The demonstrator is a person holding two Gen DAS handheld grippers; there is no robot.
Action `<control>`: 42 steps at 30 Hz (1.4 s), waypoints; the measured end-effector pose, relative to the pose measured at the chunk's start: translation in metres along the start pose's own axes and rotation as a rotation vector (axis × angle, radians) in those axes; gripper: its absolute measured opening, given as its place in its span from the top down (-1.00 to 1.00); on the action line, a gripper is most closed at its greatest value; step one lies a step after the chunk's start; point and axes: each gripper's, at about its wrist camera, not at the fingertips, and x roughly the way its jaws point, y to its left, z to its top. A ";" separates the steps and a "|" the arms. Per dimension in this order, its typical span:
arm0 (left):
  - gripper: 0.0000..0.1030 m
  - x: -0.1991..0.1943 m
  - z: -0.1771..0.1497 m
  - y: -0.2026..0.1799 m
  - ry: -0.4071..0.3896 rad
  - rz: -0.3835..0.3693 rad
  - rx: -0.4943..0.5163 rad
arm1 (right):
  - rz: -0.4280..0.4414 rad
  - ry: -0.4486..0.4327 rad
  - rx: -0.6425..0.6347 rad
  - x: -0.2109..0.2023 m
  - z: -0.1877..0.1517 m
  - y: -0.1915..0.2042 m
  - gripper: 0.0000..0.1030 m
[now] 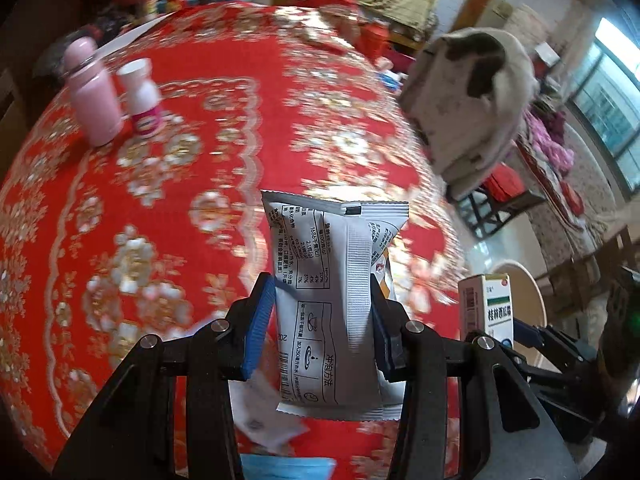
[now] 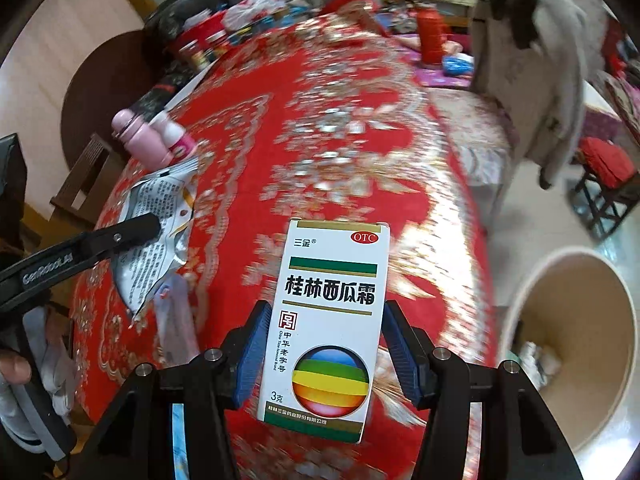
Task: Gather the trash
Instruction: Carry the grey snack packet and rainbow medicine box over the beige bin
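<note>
The red tablecloth [image 1: 200, 208], patterned with gold and silver flowers and scalloped borders, fills most of both my views. At the right edge of my right wrist view stands a round bin [image 2: 576, 344], tan inside, with some pale scraps at its bottom; it lies lower right of the table's edge. In my left wrist view only its rim [image 1: 524, 292] shows, behind the box.

In the upper right of both views a white fluffy coat with dark patches [image 1: 476, 96] hangs over a chair.

My right gripper [image 2: 324, 344] is clamped on a white medicine box [image 2: 330, 320], both blue pads pressing its sides, holding it upright in the lower middle of the frame. It reads "三金" and "OTC" at the top, "桂林西瓜霜" in large black characters under a green band, "中华老字号" beside a striped rainbow ball, and "3克" near the bottom.

My left gripper [image 1: 320, 320] pinches a silver sachet [image 1: 332, 300], lifted above the cloth at centre frame. Its back carries a nutrition table, a barcode and "冲泡方法" over two bowl diagrams. From the right wrist view the same sachet [image 2: 160, 232] looks crumpled, at the left.

In the upper left of the left view stand a pink bottle [image 1: 94, 96] and a smaller white bottle with a pink label [image 1: 142, 96], just beside each other.
</note>
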 end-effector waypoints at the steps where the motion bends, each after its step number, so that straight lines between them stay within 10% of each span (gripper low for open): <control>1: 0.18 0.001 -0.002 -0.010 0.003 -0.007 0.016 | -0.007 -0.005 0.014 -0.005 -0.003 -0.008 -0.06; 21: 0.18 0.037 -0.036 -0.191 0.077 -0.129 0.276 | -0.145 -0.043 0.253 -0.075 -0.064 -0.157 -0.06; 42: 0.18 0.084 -0.048 -0.253 0.172 -0.189 0.324 | -0.201 -0.024 0.328 -0.082 -0.081 -0.210 -0.06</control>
